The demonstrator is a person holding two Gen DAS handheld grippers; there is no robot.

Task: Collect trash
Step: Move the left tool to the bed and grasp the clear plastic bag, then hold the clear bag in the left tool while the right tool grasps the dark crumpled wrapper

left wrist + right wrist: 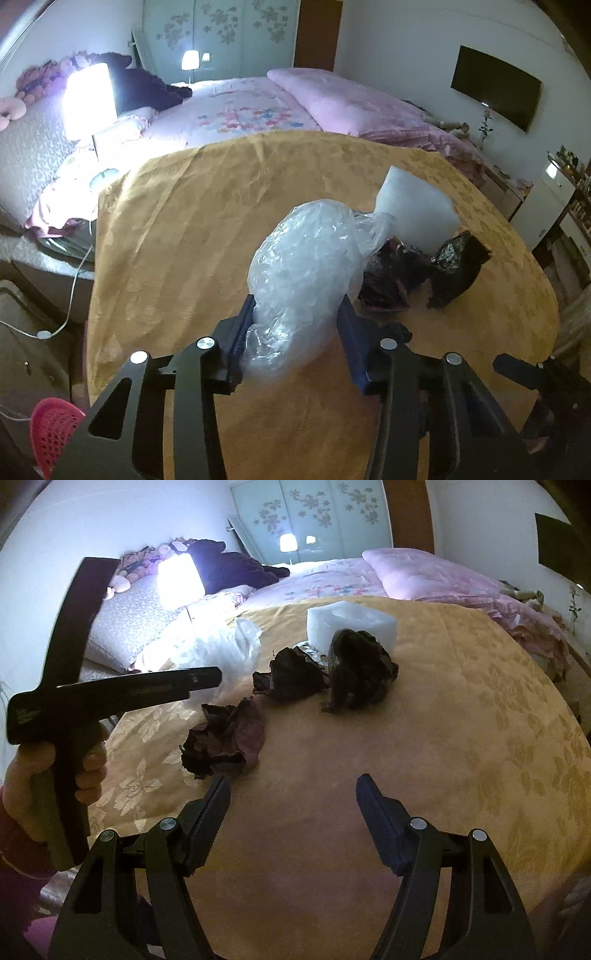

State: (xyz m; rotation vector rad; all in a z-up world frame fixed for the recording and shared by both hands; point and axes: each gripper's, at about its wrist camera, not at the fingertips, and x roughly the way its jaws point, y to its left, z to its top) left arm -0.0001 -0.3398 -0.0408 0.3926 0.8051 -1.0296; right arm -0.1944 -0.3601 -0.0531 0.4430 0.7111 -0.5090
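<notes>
My left gripper [295,314] is shut on a crumpled clear plastic bag [306,266], whose bulk bulges out beyond the blue pads. Behind it on the yellow tablecloth [177,229] lie a white foam block [417,214], dark crumpled wrappers [391,280] and a black crumpled bag [461,266]. In the right wrist view my right gripper [291,782] stands open over the cloth [461,738] with nothing between its fingers. A dark crumpled wrapper [225,742] lies just beyond its left fingertip. Farther off are another wrapper [295,675], the black bag [362,672] and the foam block [351,626].
A hand [33,775] holds the left gripper's black handle [110,694] at the left. A bed with pink bedding [332,99] lies behind the table, with a lit lamp [88,99] beside it. A red basket [55,432] sits low on the left.
</notes>
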